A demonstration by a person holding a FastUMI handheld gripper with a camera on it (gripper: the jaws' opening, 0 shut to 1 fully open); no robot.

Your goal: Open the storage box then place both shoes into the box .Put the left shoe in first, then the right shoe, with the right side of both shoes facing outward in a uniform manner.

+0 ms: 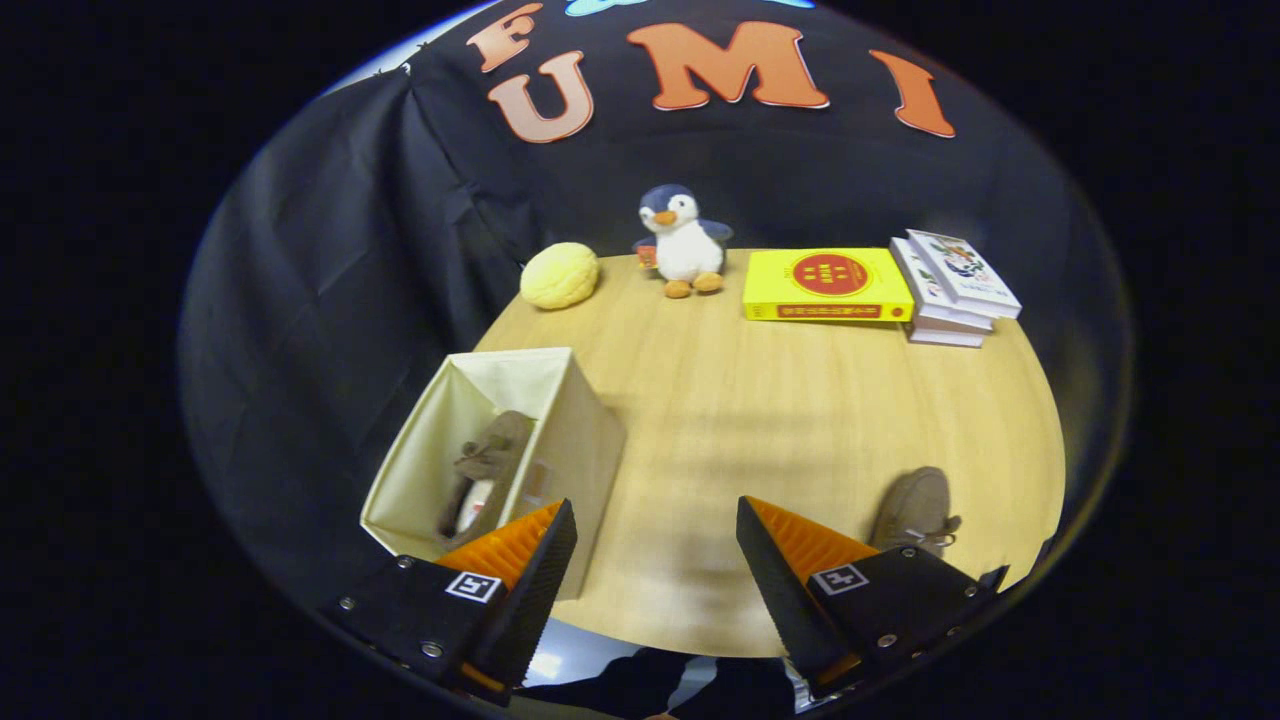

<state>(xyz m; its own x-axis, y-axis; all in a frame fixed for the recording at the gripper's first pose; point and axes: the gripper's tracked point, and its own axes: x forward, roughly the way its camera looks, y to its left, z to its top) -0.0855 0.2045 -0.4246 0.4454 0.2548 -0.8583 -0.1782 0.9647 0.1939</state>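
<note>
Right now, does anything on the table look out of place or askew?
Nothing looks spilled or damaged. One shoe stands on end inside the open storage box; the other shoe lies on the table beyond the right finger. The gripper is open, holding nothing.

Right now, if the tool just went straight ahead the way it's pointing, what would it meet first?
Probably bare table. The tool is open, holding nothing, and its line runs between the storage box and the shoe on the table. Farther along stand the penguin toy and yellow book; depth is unclear.
</note>
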